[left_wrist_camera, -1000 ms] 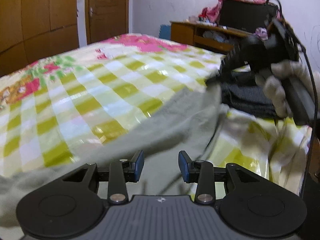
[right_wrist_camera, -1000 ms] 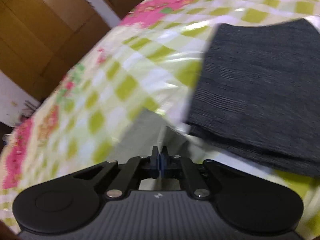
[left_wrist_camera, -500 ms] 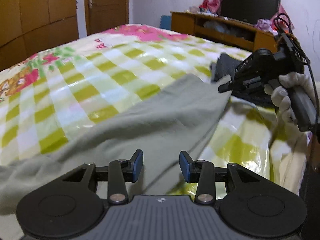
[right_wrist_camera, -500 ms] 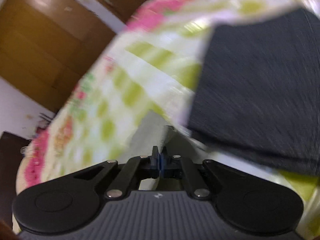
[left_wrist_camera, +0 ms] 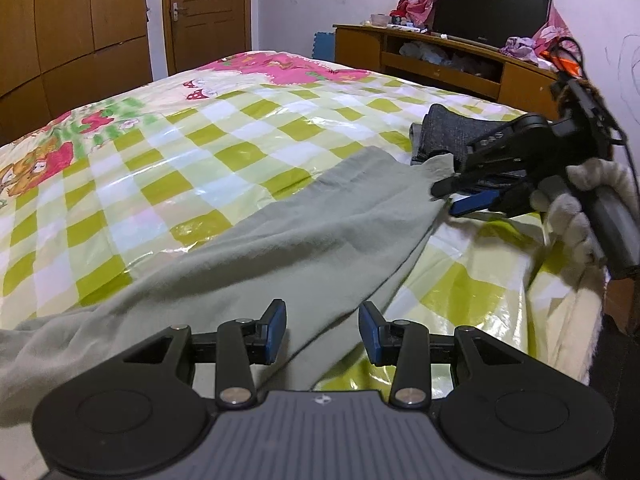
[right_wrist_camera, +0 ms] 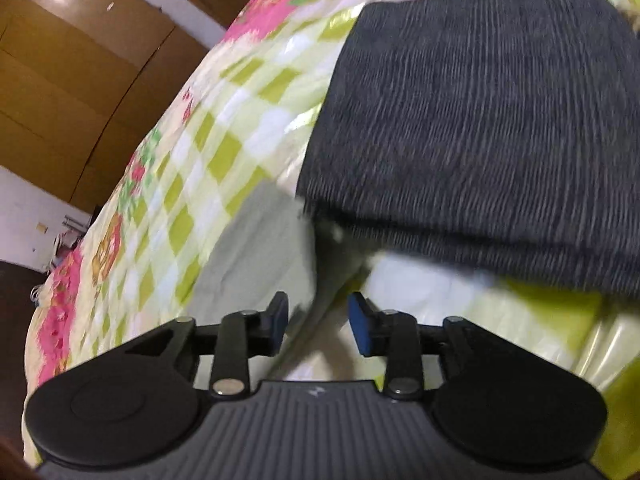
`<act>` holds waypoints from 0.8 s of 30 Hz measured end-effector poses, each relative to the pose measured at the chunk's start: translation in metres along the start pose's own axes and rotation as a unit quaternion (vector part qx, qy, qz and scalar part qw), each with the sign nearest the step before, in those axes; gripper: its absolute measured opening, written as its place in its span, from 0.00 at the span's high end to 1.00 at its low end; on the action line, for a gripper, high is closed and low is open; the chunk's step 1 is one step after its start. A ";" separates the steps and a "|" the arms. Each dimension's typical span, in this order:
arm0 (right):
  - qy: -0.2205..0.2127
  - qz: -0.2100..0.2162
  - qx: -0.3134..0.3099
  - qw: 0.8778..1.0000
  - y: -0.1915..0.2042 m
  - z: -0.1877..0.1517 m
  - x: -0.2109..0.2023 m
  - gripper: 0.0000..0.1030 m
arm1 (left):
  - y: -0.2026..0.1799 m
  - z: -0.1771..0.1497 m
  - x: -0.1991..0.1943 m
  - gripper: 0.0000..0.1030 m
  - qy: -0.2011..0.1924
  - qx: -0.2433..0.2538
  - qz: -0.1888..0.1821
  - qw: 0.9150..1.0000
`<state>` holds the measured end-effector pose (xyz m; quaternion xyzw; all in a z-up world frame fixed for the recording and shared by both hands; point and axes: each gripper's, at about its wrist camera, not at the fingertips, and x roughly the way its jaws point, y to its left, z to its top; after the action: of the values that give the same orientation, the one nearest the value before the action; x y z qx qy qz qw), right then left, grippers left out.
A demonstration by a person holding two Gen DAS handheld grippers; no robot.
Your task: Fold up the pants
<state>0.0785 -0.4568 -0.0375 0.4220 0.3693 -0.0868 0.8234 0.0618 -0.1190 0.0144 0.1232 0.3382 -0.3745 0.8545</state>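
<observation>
Lettering on the right hand-held gripper (left_wrist_camera: 460, 196) seems too small to read.

In the left wrist view the pants (left_wrist_camera: 280, 240) lie across the bed (left_wrist_camera: 168, 152) from lower left toward centre right. A folded garment (left_wrist_camera: 452, 136) lies behind their far end. A sideboard (left_wrist_camera: 440, 68) stands beyond, upper right, carrying a monitor (left_wrist_camera: 488, 12).
</observation>
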 end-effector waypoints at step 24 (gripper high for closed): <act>-0.028 -0.064 -0.061 0.996 0.004 0.022 -0.013 0.83 | 0.005 -0.025 -0.025 0.50 0.027 -0.013 0.008 1.000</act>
<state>0.0825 -0.4733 -0.0180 0.3436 0.3772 -0.1283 0.8504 0.0412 -0.0897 0.0130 0.1245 0.3648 -0.3601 0.8496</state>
